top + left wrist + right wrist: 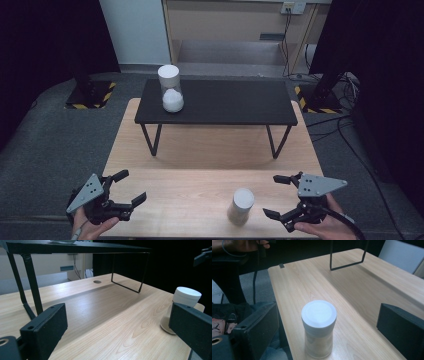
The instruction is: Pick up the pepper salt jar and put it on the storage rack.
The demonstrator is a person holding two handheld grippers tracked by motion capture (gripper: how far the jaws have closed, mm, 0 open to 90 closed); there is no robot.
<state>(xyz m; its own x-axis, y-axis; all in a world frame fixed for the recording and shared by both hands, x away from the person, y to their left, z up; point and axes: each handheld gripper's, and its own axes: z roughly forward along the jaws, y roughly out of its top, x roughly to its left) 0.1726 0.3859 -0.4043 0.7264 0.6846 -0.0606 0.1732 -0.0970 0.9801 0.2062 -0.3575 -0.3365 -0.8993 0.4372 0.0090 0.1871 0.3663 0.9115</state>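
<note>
From the high view, I have the right gripper (281,196) just right of the jar (241,205), which stands upright near the front edge of the bench (200,187); its jaws are spread wide with nothing between them, so I judge I am lining up for a side grasp. My left gripper (131,189) sits well left of the jar, jaws released too, seemingly parked clear of the work. A black shelf (220,102) stands on the far half of the bench, and a second jar (171,89), holding something white, sits at its left end, which may be where this one belongs. Grey carpet surrounds the bench and the room is dark at both sides. In the left gripper view, the jar (183,302) shows past my right-hand jaw, standing on pale wood grain, with the shelf's wire legs behind it. In the right gripper view, the jar (319,327) stands centred between the two jaws and ahead of them, untouched, its white lid up and its body looking clear and empty.
</note>
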